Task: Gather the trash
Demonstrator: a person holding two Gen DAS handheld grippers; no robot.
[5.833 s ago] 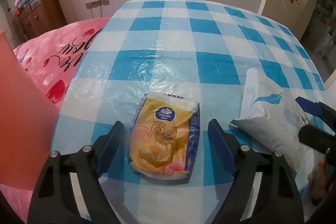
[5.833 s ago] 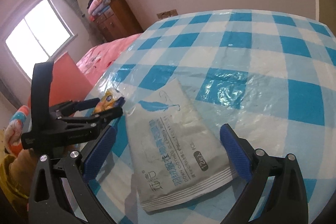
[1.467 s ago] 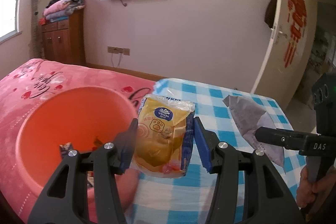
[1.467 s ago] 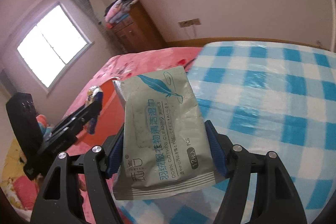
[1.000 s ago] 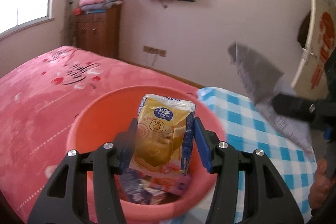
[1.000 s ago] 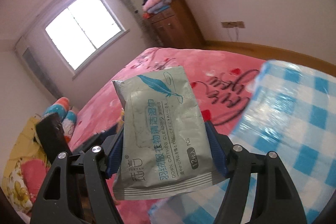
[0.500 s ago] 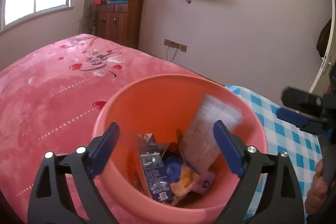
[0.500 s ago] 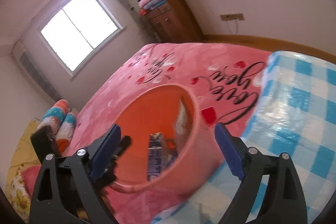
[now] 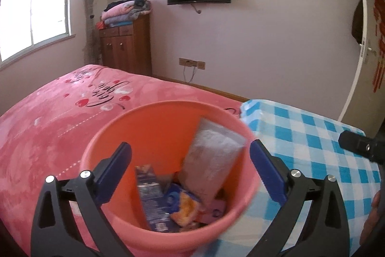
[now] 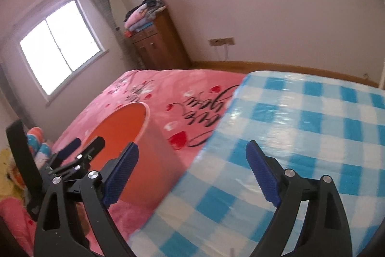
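One orange bucket (image 9: 154, 127) stands on the pink bedspread (image 9: 48, 112), just beside the edge of the table with the blue-and-white checked cloth (image 9: 312, 136); both grippers are near it, two in all. The left gripper (image 9: 190, 170) hangs over the bucket's mouth, its jaws having just swung apart to their widest, with nothing pinched between the two blue pads. Inside the bucket I count four or so pieces of trash – the grey wipes pouch (image 9: 211, 160) leaning upright against the right-hand wall; a dark blue carton (image 9: 151, 196) tilted at the left; the yellow tissue packet (image 9: 185, 206) lying low between them; something pink beneath, too blurred to name. The right gripper (image 10: 192, 170) – jaws likewise spread wide and empty, having just been opening – points at the table's edge, beside the bucket.
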